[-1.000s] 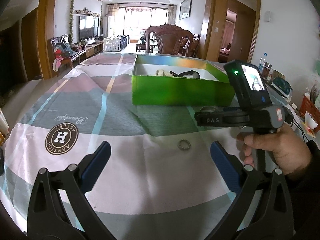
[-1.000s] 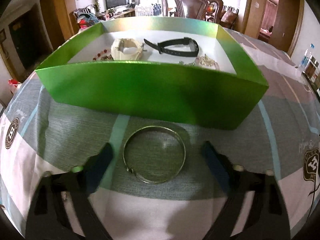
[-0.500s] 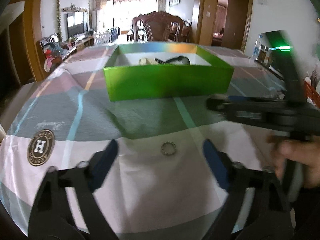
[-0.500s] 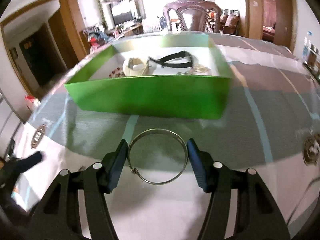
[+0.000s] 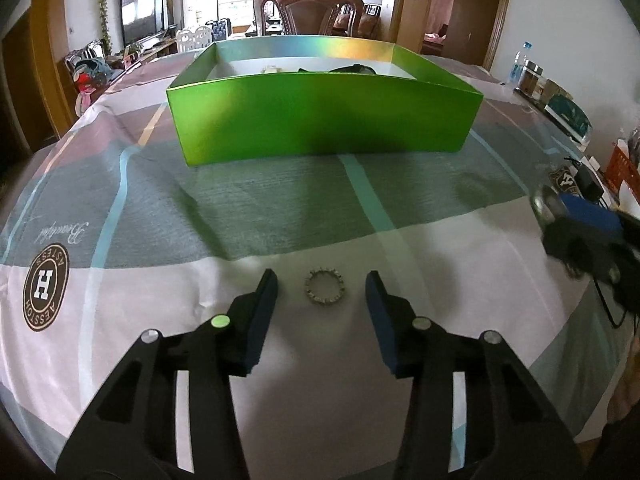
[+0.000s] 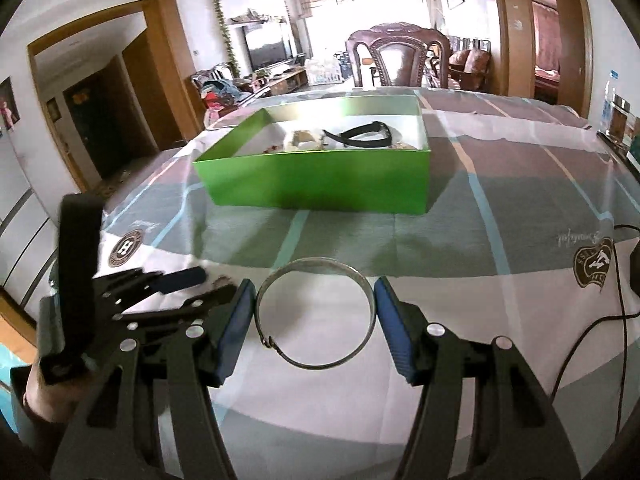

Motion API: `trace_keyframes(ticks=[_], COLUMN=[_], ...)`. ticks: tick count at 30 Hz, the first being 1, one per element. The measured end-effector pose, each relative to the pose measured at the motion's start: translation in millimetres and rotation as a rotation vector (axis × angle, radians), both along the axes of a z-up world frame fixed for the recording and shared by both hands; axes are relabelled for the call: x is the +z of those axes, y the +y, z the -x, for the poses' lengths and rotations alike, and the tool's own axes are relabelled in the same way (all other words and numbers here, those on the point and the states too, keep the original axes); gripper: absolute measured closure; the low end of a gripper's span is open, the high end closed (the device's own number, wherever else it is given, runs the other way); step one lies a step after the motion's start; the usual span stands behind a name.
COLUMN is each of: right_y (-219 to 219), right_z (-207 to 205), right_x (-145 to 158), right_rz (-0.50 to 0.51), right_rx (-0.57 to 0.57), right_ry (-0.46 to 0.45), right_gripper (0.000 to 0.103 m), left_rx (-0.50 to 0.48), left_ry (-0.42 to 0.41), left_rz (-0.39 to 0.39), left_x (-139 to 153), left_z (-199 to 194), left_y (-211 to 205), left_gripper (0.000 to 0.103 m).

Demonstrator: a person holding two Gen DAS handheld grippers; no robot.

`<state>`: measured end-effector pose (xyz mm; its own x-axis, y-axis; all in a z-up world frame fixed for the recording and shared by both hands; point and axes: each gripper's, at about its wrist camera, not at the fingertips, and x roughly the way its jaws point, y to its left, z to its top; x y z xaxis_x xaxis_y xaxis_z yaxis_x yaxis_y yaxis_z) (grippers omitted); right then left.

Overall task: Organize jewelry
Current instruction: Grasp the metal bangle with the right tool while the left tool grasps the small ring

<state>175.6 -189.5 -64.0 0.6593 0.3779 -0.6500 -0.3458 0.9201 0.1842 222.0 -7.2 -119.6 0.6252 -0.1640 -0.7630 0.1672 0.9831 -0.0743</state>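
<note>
A small silver beaded ring (image 5: 325,291) lies on the tablecloth between the blue pads of my left gripper (image 5: 321,280). Its jaws are closing and the pads stand clear of the ring on both sides. My right gripper (image 6: 315,293) is shut on a thin metal bangle (image 6: 316,263), with a pad pressing each side, and holds it above the cloth. The green box (image 5: 320,120) stands behind both. It holds a black strap watch (image 6: 360,134) and a cream bracelet (image 6: 302,140). In the right wrist view my left gripper (image 6: 216,282) shows at the left, held by a hand.
A carved wooden chair (image 5: 308,8) stands behind the table's far edge. Bottles and jars (image 5: 528,72) and an orange basket (image 5: 624,164) sit at the right edge. A black cable (image 6: 580,332) trails over the cloth at the right.
My left gripper has moved forward and down and narrowed its jaws around the small ring. My right gripper has shut on the bangle, lifted it and drawn back from the box.
</note>
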Motion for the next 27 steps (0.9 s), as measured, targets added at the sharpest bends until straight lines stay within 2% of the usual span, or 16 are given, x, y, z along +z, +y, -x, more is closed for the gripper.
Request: trace_keyframes(ticks=[2,4,5,9,15,19,27], right_y=[1,0,0,-3,-8,-10,-11], right_z=[5,9,10,15,24,31,52], right_x=[0,-1,-2,0,7,11,25], right_rz=[-0.005,-0.009,-0.01,-0.009,-0.014,-0.016,-0.031], right_rx=[0.008,0.009,0.008,0.001,-0.004,-0.006,0.003], right_ry=[-0.001,0.003,0.003,-0.001,-0.026,-0.047,-0.134], right_gripper=[0.043,0.043,0.043,0.043,0.043,0.043,0.043], left_rx=[0.004,0.011,0.012,0.005,0.041,0.081,0.101], left_ry=[0.006,0.008,0.008,0.001,-0.048,-0.116,-0.224], left_rz=[-0.001,-0.011,-0.022,-0.022,0.042,0.057,0.017], left_x=[-1,-1,0,-1,8,29,71], left_z=[-3,-5,-5,-4,18,45,90], left_y=[1,0,0,1,17,31,37], left_gripper=[0.063,0.078,0.081,0.082,0.082,0.082,0.082])
